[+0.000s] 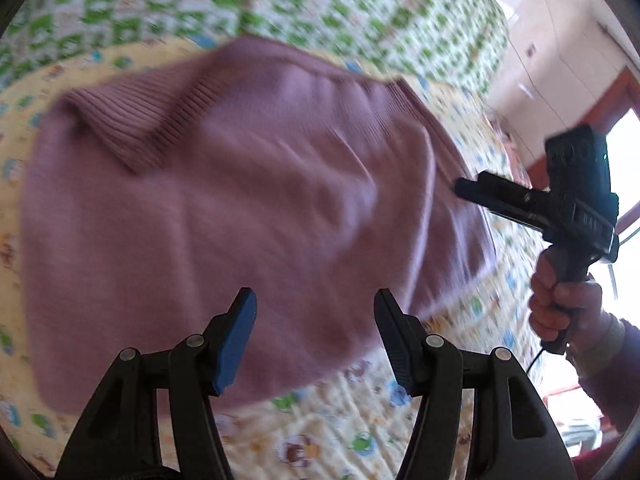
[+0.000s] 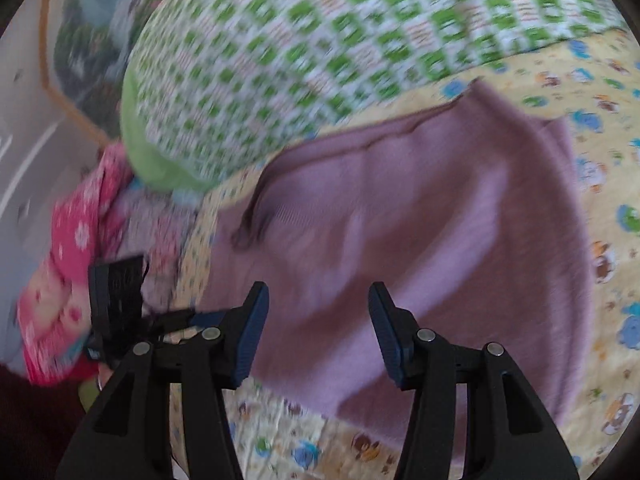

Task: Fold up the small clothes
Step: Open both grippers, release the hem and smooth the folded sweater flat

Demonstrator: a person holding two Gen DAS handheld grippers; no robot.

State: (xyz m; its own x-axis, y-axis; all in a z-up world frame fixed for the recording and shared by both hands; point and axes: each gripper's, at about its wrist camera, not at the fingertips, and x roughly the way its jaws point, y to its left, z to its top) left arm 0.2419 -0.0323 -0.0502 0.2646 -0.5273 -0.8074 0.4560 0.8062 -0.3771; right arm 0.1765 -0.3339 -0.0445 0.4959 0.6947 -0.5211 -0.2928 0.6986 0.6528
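Observation:
A mauve knitted sweater (image 1: 224,200) lies spread on a yellow cartoon-print bedsheet (image 1: 320,432), its ribbed hem folded over at the upper left. My left gripper (image 1: 316,340) is open and empty, just above the sweater's near edge. The right gripper (image 1: 464,188), held in a hand, shows in the left wrist view at the sweater's right edge. In the right wrist view my right gripper (image 2: 318,332) is open and empty over the sweater (image 2: 420,240), which lies on the sheet (image 2: 304,440). Both views are motion-blurred.
A green-and-white checked quilt (image 1: 320,4) is bunched at the far side of the bed, also in the right wrist view (image 2: 300,52). A pile of pink patterned clothes (image 2: 76,248) lies at the left. The left gripper's body (image 2: 116,300) shows there. A wall and window are at the right (image 1: 560,60).

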